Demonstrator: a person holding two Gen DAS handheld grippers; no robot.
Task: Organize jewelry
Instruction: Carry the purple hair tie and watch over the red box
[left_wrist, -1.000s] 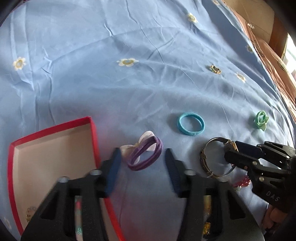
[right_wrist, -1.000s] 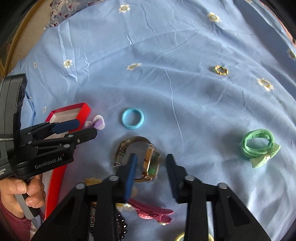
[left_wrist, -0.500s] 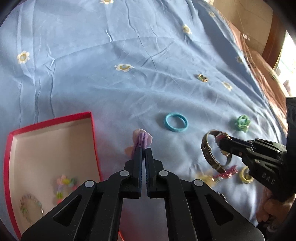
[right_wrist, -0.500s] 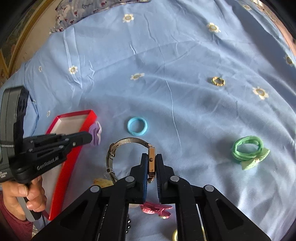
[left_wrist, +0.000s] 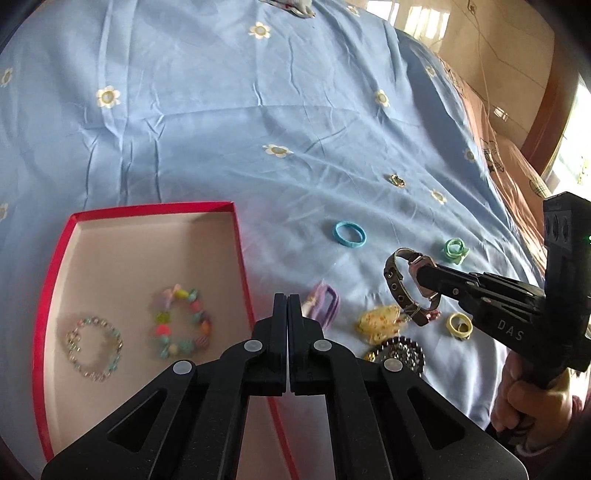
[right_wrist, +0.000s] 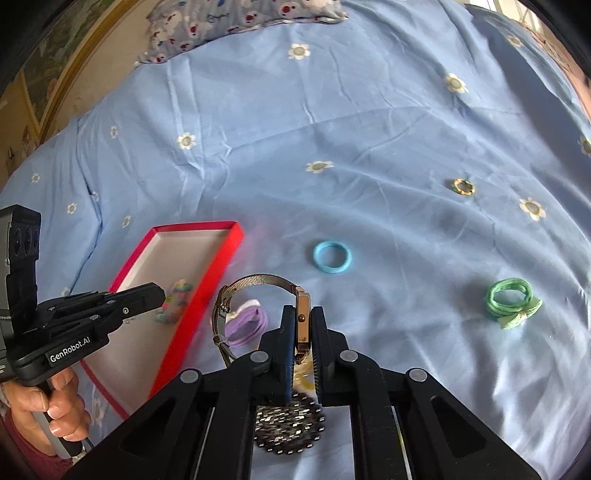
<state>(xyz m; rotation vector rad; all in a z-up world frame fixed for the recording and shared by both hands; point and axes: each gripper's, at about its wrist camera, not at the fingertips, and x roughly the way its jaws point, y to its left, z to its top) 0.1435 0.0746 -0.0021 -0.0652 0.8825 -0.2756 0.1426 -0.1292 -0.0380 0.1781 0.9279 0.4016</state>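
The left gripper (left_wrist: 287, 297) has its jaws pressed together with nothing between them, at lower centre of its view; the purple band (left_wrist: 325, 303) lies on the sheet (left_wrist: 221, 129) just right of the tips, beside the red box (left_wrist: 236, 236). The right gripper (right_wrist: 302, 314) is clamped on the watch (right_wrist: 301, 317), its strap looping left.
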